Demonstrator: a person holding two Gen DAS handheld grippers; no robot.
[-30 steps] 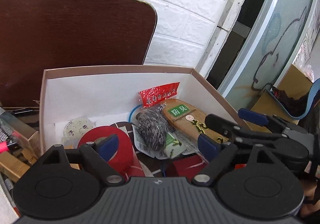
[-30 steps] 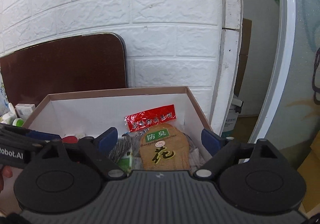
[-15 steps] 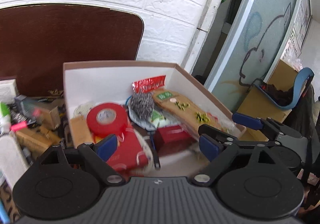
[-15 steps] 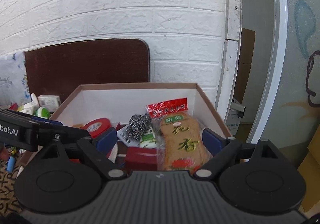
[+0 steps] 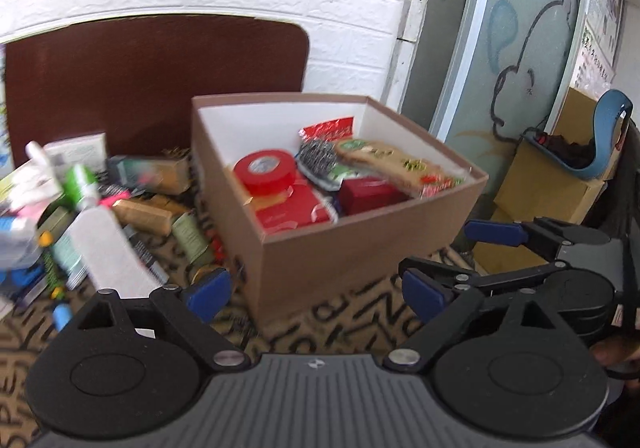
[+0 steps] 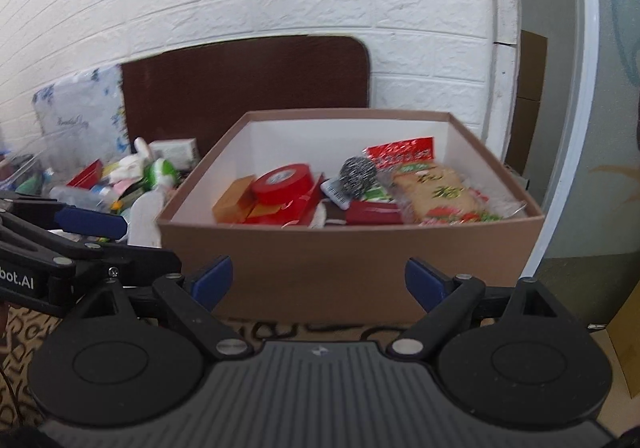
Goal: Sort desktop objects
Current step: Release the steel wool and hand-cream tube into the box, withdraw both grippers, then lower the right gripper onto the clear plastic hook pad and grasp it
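A brown cardboard box (image 5: 360, 252) (image 6: 352, 260) with a white inside stands on the patterned tabletop. In it lie a red tape roll (image 5: 266, 170) (image 6: 286, 182), a steel scourer (image 5: 318, 156) (image 6: 358, 178), a tan packet with green print (image 5: 394, 164) (image 6: 436, 192), a red foil packet (image 5: 326, 130) and red boxes (image 5: 372, 196). My left gripper (image 5: 314, 294) is open and empty, in front of the box. My right gripper (image 6: 318, 282) is open and empty, close to the box's near wall; it also shows in the left wrist view (image 5: 496, 232).
A heap of loose items lies left of the box: a white bottle (image 5: 108, 248), a green-capped tube (image 5: 82, 184), small cartons (image 5: 140, 210). A dark brown board (image 5: 152, 80) leans on the white brick wall. Cardboard cartons (image 5: 548, 188) stand beyond the table at right.
Both grippers have pulled back out of the box and away from it. The whole box and the heap on its left have come into view. Both stay open and empty.
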